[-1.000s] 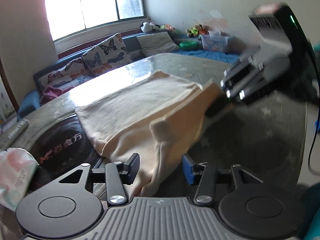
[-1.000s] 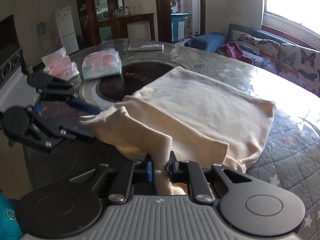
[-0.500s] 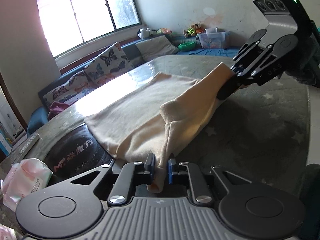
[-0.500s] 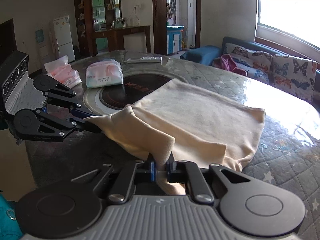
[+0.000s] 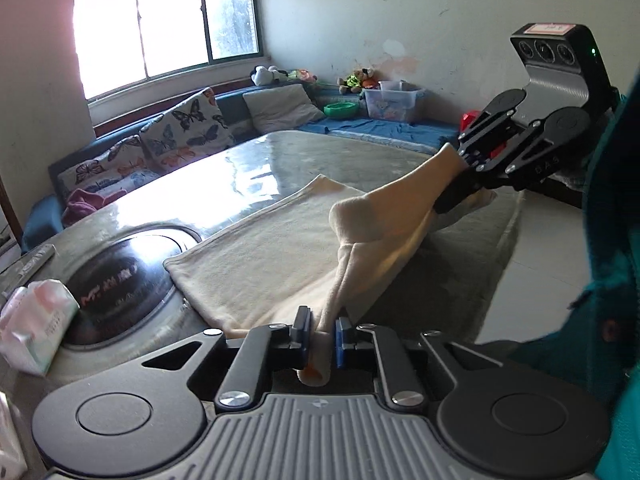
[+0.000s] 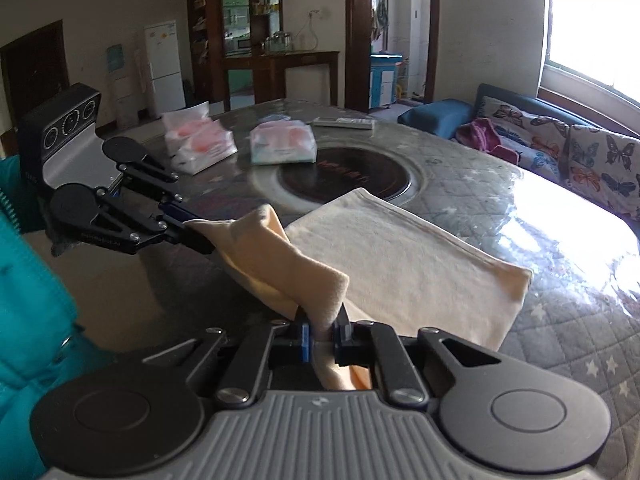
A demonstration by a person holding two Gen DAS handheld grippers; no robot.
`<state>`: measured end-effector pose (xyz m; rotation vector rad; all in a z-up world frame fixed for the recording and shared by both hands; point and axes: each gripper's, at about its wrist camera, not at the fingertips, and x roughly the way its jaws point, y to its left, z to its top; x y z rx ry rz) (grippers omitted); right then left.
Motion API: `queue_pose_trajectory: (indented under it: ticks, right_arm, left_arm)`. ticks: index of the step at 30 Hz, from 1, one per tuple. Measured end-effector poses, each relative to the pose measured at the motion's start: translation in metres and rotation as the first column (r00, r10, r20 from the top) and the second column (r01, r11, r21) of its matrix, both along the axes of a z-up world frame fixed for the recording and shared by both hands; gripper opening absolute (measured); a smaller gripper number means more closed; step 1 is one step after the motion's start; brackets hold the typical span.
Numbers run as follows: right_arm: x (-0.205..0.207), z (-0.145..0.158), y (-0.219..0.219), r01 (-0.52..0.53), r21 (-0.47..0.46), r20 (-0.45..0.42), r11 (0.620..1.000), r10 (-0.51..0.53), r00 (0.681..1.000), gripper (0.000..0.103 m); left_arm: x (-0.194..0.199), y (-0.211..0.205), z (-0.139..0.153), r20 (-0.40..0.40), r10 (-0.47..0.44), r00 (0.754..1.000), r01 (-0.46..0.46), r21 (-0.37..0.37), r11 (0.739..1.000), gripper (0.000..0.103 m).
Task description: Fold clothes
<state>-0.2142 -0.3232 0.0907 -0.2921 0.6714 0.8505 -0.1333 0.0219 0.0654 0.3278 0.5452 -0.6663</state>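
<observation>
Cream cloth [image 5: 272,264] hangs lifted off the table's [image 6: 560,320] near edge, both my fingers [image 5: 301,326] [image 6: 305,336] clamped on its corners, mid-fold; next likely carrying them across evenly.

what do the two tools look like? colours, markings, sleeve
Both tools, left tool and right tool, match: black linkage arms, silver screws, blue pads, grey ribbed body with two round discs. Three round lenses and a green LED on the housing. Teal quilted sleeve.

cream cloth [image 5: 272,264] | butterfly-print cushions [image 5: 188,136] | grey star-quilted table cover [image 6: 580,332]
</observation>
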Motion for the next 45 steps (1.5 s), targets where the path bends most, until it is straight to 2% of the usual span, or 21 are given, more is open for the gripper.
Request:
queue_pose_trajectory:
  ticks: [4, 10, 12, 16, 20, 24, 26, 28, 29, 32, 35, 40, 45]
  right_arm:
    - [0.003, 0.005, 0.002, 0.003, -0.023, 0.012, 1.0, -0.003, 1.0, 0.009]
    - [0.04, 0.015, 0.007, 0.016, -0.033, 0.034, 0.999, -0.015, 0.999, 0.009]
    - [0.065, 0.019, 0.011, 0.021, -0.037, 0.036, 0.999, -0.019, 0.999, 0.009]
    - [0.117, 0.019, 0.021, 0.032, -0.063, 0.037, 0.997, -0.03, 0.999, 0.009]
    - [0.171, 0.002, 0.039, 0.045, -0.106, 0.025, 0.993, -0.043, 0.999, 0.009]
    - [0.213, -0.034, 0.054, 0.096, -0.132, -0.022, 0.987, -0.1, 0.995, 0.01]
    - [0.223, -0.052, 0.056, 0.138, -0.125, -0.034, 0.982, -0.143, 0.989, 0.017]
    - [0.226, -0.064, 0.052, 0.176, -0.098, -0.056, 0.979, -0.182, 0.982, 0.025]
    - [0.226, -0.066, 0.047, 0.192, -0.08, -0.067, 0.978, -0.197, 0.978, 0.025]
    - [0.219, -0.064, 0.029, 0.224, -0.036, -0.082, 0.974, -0.227, 0.971, 0.027]
    - [0.209, -0.059, 0.013, 0.255, -0.019, -0.08, 0.967, -0.256, 0.963, 0.037]
    - [0.198, -0.055, -0.012, 0.33, -0.006, -0.097, 0.944, -0.329, 0.939, 0.037]
    - [0.201, -0.065, -0.025, 0.395, -0.001, -0.113, 0.918, -0.393, 0.913, 0.037]
  left_arm:
    - [0.012, 0.001, 0.005, -0.007, 0.011, 1.0, -0.011, -0.017, 1.0, 0.013]
    - [0.031, 0.002, 0.012, -0.018, 0.028, 0.999, -0.028, -0.042, 0.999, 0.013]
    - [0.037, 0.002, 0.014, -0.022, 0.033, 0.999, -0.034, -0.05, 0.998, 0.013]
    - [0.087, -0.001, 0.012, -0.051, 0.072, 0.996, -0.074, -0.055, 0.996, 0.013]
    - [0.146, -0.005, -0.003, -0.112, 0.137, 0.984, -0.144, -0.05, 0.988, 0.013]
    - [0.187, -0.005, -0.03, -0.175, 0.217, 0.96, -0.228, -0.041, 0.973, 0.013]
    - [0.199, -0.003, -0.042, -0.208, 0.247, 0.946, -0.26, -0.038, 0.965, 0.013]
    - [0.201, 0.001, -0.048, -0.217, 0.257, 0.942, -0.272, -0.041, 0.961, 0.013]
    - [0.201, 0.002, -0.049, -0.214, 0.258, 0.942, -0.272, -0.041, 0.961, 0.013]
    - [0.2, 0.005, -0.047, -0.191, 0.256, 0.948, -0.267, -0.033, 0.963, 0.013]
    - [0.197, 0.002, -0.046, -0.167, 0.26, 0.951, -0.268, -0.025, 0.963, 0.013]
    - [0.195, -0.001, -0.043, -0.154, 0.27, 0.95, -0.277, -0.024, 0.961, 0.012]
    - [0.195, -0.002, -0.036, -0.123, 0.302, 0.945, -0.308, -0.032, 0.951, 0.007]
